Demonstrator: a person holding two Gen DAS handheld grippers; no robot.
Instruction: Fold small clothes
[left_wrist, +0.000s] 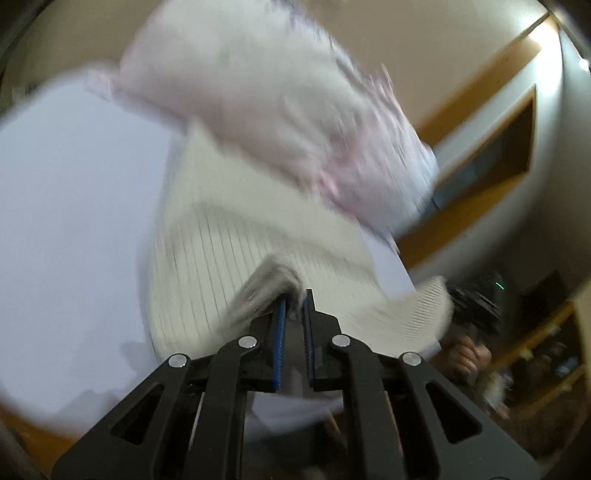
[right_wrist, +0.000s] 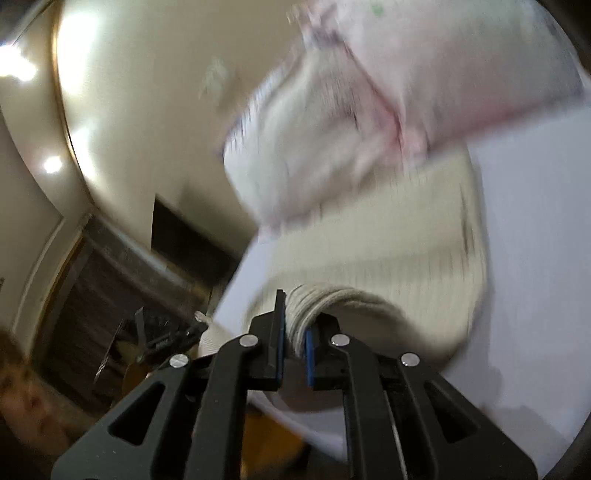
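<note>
A cream ribbed knit garment (left_wrist: 229, 243) lies on the white table (left_wrist: 74, 206). My left gripper (left_wrist: 294, 301) is shut on a bunched edge of it, lifted off the table. The same garment shows in the right wrist view (right_wrist: 388, 251), where my right gripper (right_wrist: 295, 325) is shut on its rolled edge. The right gripper also shows in the left wrist view (left_wrist: 476, 299), holding the garment's other corner. Both views are blurred by motion.
A pile of white and pink clothes (left_wrist: 266, 99) lies on the table beyond the cream garment; it also shows in the right wrist view (right_wrist: 369, 110). The table edge (right_wrist: 236, 280) drops off to the left there. Wooden furniture (left_wrist: 491, 155) stands beyond.
</note>
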